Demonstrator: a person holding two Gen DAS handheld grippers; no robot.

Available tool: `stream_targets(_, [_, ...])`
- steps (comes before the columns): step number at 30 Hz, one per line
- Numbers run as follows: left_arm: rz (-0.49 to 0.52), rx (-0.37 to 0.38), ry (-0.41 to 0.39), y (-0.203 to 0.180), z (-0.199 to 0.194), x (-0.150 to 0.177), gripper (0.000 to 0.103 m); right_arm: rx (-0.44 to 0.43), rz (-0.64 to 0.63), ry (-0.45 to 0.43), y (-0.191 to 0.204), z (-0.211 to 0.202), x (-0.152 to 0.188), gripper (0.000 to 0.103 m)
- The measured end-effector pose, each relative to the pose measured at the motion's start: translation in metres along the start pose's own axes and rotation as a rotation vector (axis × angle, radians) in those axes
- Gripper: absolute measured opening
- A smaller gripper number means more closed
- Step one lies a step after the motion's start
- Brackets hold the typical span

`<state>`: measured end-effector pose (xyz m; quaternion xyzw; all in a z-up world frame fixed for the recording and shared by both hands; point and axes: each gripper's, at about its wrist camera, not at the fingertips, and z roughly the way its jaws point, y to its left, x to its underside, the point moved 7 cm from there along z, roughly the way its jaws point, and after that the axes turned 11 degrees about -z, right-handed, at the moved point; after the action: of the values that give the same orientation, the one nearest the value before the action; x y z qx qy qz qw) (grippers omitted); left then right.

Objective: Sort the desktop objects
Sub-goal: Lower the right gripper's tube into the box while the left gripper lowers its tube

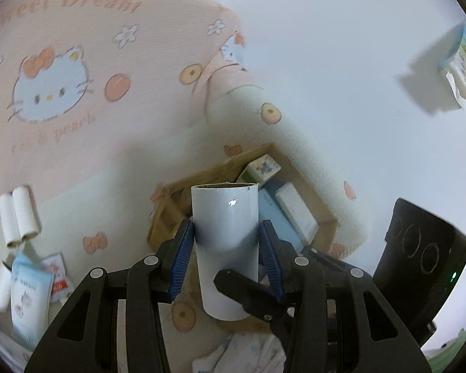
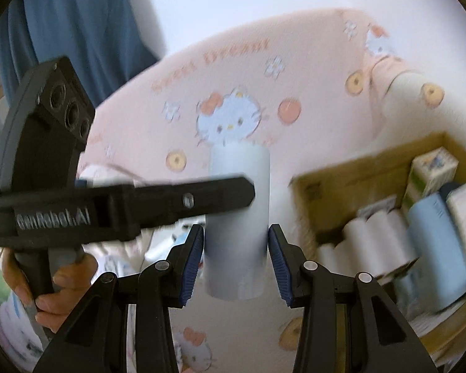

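Observation:
A pale grey lint roll (image 1: 225, 227) (image 2: 237, 227) on a cardboard core is lifted above a pink cartoon-cat bedspread (image 1: 77, 108). My left gripper (image 1: 228, 248) is shut on its middle, blue pads pressed to both sides. My right gripper (image 2: 236, 255) clamps the same roll nearer its close end. The right gripper's black finger (image 1: 248, 292) crosses the roll low in the left wrist view. In the right wrist view, the left gripper's finger (image 2: 202, 199) crosses it higher up. A cardboard box (image 1: 298, 171) (image 2: 351, 161) sits behind, holding white rolls (image 2: 372, 236), tissue packs and a small carton (image 2: 431, 168).
Several white rolls (image 1: 18, 217) and wipe packs (image 1: 28, 289) lie at the left on the bedspread. A printed tissue pack (image 1: 463, 62) sits far right. A blue curtain (image 2: 77, 21) hangs behind. A person's hand (image 2: 62, 283) grips the left gripper's handle.

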<state>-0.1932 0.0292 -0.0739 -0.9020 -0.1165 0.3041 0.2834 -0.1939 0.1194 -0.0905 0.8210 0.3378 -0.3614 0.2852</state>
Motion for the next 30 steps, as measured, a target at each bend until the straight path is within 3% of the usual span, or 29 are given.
stream_targets(3, [-0.036, 0.075, 0.026, -0.014, 0.009, -0.012, 0.047, 0.007, -0.002, -0.008, -0.014, -0.007, -0.014, 0.04])
stream_targets(6, [-0.031, 0.082, 0.047, -0.026, 0.021, -0.022, 0.047, 0.032, 0.0, 0.0, -0.034, -0.011, -0.025, 0.04])
stream_targets(11, [0.068, -0.013, 0.071, -0.044, 0.049, -0.027, 0.047, 0.061, 0.003, 0.047, -0.06, -0.002, -0.03, 0.04])
stream_targets(20, [0.085, -0.129, 0.178, -0.048, 0.096, -0.021, 0.047, -0.008, 0.097, 0.135, -0.103, 0.018, -0.015, 0.04])
stream_targets(30, [-0.026, -0.264, 0.356, -0.024, 0.151, -0.015, 0.047, -0.114, 0.193, 0.309, -0.134, 0.054, 0.014, 0.04])
